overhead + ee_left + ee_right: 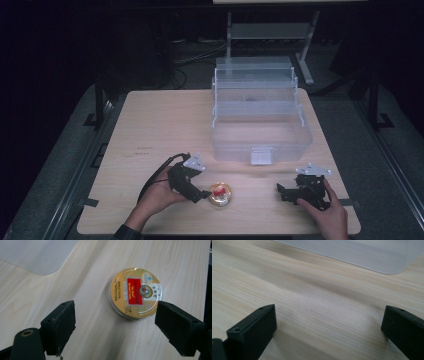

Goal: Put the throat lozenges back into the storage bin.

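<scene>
In the high view, a light wooden table [165, 125] carries a clear plastic tiered box [260, 120] at its far middle, trays stepped back and open, with a small latch on the near wall. The left hand [157, 197] holds the left gripper [202, 194] near the table's front edge, its jaws pointing toward a round gold tin [220, 194] with a red label, which lies flat just ahead of the jaw tips. From this height it is hard to say whether the tips touch the tin; they look just short of it. The right hand [327, 210] holds the right gripper [281, 192] well off to the other side of the tin, jaws aimed back toward the table's middle and nothing between them.

In the left gripper view, the left gripper [115, 320] has its jaws spread wide. The tin [135, 293] lies lid up on the wood just beyond them, nearer the jaw at the view's right, whose tip sits close beside the tin's rim. A corner of the plastic box [37, 255] shows farther ahead to the view's left.

In the right gripper view, the right gripper [328, 322] also has its jaws wide apart over bare wood grain. The box's rounded base corner [362, 252] lies ahead of them.
</scene>
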Available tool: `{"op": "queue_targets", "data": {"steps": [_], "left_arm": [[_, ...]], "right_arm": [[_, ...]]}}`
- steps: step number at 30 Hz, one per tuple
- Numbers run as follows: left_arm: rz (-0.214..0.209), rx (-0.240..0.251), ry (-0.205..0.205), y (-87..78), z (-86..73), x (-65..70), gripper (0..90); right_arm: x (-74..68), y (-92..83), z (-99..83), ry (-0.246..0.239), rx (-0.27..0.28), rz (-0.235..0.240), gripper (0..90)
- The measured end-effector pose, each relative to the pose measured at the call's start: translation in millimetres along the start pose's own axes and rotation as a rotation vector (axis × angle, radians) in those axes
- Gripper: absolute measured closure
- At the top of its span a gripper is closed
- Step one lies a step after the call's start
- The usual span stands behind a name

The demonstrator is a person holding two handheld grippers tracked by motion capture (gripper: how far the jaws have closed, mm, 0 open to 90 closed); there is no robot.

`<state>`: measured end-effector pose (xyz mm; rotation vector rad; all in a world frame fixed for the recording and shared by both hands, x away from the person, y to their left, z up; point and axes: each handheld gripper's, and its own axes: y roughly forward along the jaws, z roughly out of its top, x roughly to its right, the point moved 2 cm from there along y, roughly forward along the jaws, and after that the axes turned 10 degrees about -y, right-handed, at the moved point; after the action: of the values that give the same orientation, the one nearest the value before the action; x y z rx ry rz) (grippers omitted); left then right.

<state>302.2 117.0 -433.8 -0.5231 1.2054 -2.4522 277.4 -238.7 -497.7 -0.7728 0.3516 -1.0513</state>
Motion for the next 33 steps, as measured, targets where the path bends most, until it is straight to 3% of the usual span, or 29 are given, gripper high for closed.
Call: {"op": "queue_targets", "data": {"steps": [6, 7, 15, 18, 33], "left_arm": [[-0.009, -0.022, 0.033, 3.4, 6.8, 2.6, 16.1], [-0.011, -0.012, 0.017, 4.3, 7.8, 3.9, 16.1], [-0.013, -0.032, 0.055, 7.0, 15.6, 6.4, 16.1], [-0.022, -0.02, 0.048, 10.3, 18.9, 10.5, 16.0], [-0.048, -0.084, 0.106, 33.2, 26.7, 25.4, 13.9]], "right_arm": [[0.0, 0.0, 0.0, 0.0, 0.0, 0.0, 0.0], [0.0, 0.0, 0.0, 0.0, 0.0, 0.0, 0.0], [0.0, 0.0, 0.0, 0.0, 0.0, 0.0, 0.0], [0.0, 0.0, 0.0, 0.0, 0.0, 0.0, 0.0], [0.0, 0.0, 0.0, -0.001, 0.0, 0.0, 0.0]]}}
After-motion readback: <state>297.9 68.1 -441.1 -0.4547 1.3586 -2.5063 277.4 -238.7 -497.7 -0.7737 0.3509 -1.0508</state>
